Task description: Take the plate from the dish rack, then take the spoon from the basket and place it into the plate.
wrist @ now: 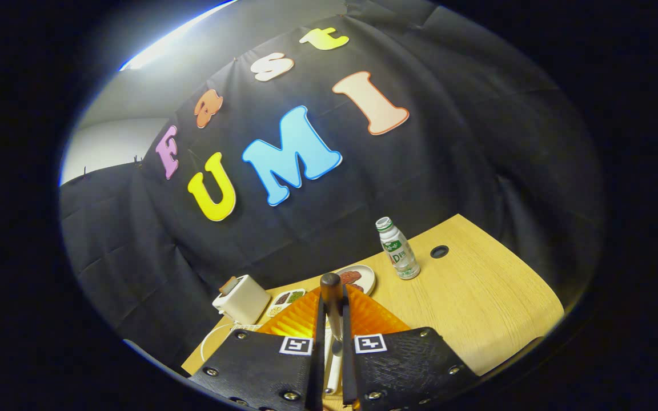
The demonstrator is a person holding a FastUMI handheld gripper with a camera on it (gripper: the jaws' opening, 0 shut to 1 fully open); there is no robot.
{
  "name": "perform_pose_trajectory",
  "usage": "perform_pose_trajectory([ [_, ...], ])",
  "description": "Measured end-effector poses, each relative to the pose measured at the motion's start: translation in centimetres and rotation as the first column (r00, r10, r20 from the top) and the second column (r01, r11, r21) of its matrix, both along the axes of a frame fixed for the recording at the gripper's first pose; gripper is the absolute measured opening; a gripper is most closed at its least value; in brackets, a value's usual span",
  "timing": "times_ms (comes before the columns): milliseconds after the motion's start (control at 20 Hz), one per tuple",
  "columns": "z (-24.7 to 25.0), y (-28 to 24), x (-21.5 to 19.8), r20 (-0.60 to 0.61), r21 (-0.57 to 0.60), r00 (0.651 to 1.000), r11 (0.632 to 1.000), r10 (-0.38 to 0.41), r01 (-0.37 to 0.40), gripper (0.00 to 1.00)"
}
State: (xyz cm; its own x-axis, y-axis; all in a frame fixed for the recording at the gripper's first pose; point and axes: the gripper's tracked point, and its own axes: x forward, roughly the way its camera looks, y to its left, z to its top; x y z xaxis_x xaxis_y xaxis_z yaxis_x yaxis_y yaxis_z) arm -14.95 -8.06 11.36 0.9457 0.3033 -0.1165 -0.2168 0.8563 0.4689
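Observation:
My gripper is shut on a spoon, both fingers pressing on its shaft. Its dark rounded handle end sticks out beyond the fingertips, and a pale part runs back between the fingers. Just under and ahead of the fingers lies an orange ribbed plate on the wooden table. The spoon hangs over the plate's middle. The fingers hide the near part of the plate, and I cannot tell whether the spoon touches it.
A white toaster stands left of the plate, with a small tray of food beside it. Beyond the plate are a beige dish with food, a small green-capped bottle and a cable hole.

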Motion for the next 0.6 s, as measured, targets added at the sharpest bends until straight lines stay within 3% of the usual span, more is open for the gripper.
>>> perform_pose_trajectory([
  [250,0.3,5.8,-4.7,0.004,-0.048,0.990,0.989,0.143,-0.142,0.12],
  [600,-4.9,13.3,-10.7,-0.075,-0.137,0.944,0.934,0.321,-0.329,0.12],
])
